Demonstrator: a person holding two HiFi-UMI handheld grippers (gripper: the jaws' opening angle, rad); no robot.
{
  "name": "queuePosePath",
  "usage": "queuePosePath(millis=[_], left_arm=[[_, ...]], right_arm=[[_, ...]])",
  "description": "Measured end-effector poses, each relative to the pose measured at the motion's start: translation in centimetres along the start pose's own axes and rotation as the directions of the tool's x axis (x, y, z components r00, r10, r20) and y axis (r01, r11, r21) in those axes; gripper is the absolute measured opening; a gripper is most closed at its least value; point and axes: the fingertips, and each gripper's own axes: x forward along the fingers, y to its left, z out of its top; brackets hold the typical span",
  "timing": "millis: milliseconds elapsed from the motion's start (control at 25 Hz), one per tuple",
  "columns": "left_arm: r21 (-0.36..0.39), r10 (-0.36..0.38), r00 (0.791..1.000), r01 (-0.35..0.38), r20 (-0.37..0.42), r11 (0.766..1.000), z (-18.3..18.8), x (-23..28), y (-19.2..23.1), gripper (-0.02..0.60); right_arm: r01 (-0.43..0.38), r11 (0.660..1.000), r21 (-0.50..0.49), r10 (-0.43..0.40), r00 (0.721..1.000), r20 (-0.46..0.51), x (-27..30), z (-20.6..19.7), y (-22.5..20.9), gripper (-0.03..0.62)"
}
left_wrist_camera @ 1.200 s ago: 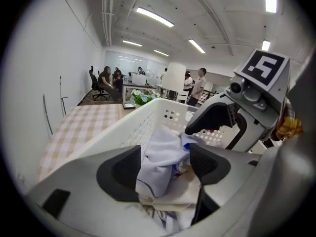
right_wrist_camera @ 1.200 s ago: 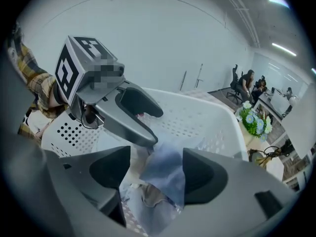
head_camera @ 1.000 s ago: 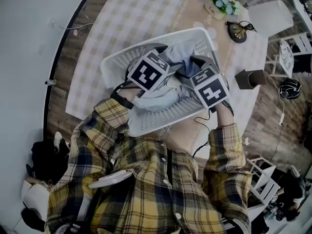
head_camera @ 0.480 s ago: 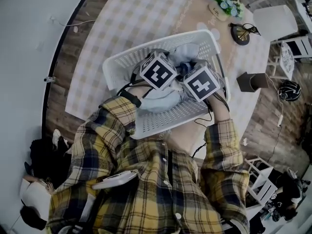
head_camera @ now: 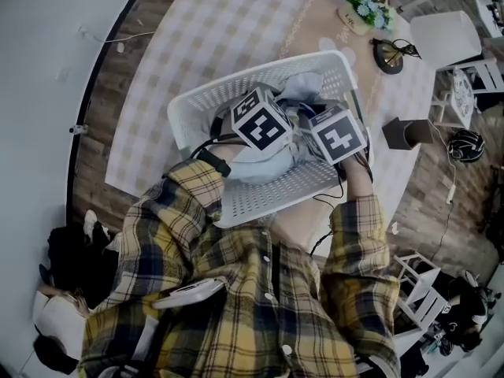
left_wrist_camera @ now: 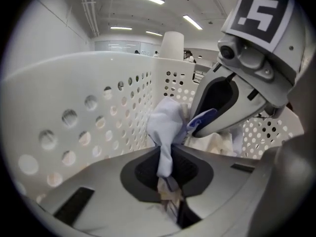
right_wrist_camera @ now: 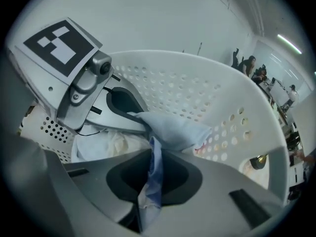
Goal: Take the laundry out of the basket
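Left gripper view puts the left gripper (left_wrist_camera: 167, 179) with its jaws pinching a fold of a pale blue fabric garment (left_wrist_camera: 165, 125), which bunches up from between the pads. Those jaws have just been closing, and the fold is caught in them. In the right gripper view, the right gripper (right_wrist_camera: 150, 181) has likewise just closed its jaws on a strip of blue cloth that hangs down through them; I take it to be the same garment. Under it lies a cream crumpled cloth (right_wrist_camera: 111, 142). All of this sits inside the white perforated plastic basket (head_camera: 205, 97), which stands on the checked-cloth counter (head_camera: 197, 30).

I judge the grasp made and the lift not yet begun. Next I would raise both hands together, holding their spacing so the fabric is not strained. I would go high enough for the trailing cloth to clear the rim, and watch that the cream piece does not ride up with it.

Against the head view of a second ago, both grippers stood higher over the pile with jaws spread. Now they sit lower in the basket and closer to each other.
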Motion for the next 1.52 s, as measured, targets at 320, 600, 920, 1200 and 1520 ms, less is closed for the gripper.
queuePosePath(millis=[320, 600, 920, 1200, 1520], left_arm=[[0.021, -0.004, 1.0, 0.003, 0.029, 1.0, 1.4, -1.9, -0.3, 0.041], [0.081, -0.02, 0.993, 0.011, 0.113, 0.997, 4.4, -5.7, -1.4, 0.041], [0.129, -0.027, 0.97, -0.004, 0.24, 0.992, 8.1, -11.0, -4.1, 0.04], [0.162, -0.017, 0.939, -0.041, 0.343, 0.986, 11.8, -15.1, -9.2, 0.04], [0.197, -0.004, 0.896, -0.094, 0.445, 0.976, 17.6, -17.0, -18.7, 0.04]], right_arm=[[0.046, 0.998, 0.035, -0.049, 0.996, 0.075, -2.2, 0.9, 0.1, 0.059], [0.105, 0.988, 0.115, -0.126, 0.973, 0.194, -6.6, 2.2, 0.1, 0.058], [0.129, 0.975, 0.183, -0.187, 0.917, 0.352, -12.4, 2.8, 0.5, 0.058], [0.139, 0.974, 0.177, -0.209, 0.848, 0.487, -18.6, 1.8, 1.1, 0.058], [0.166, 0.972, 0.166, -0.234, 0.759, 0.608, -27.2, -3.6, -0.2, 0.058]])
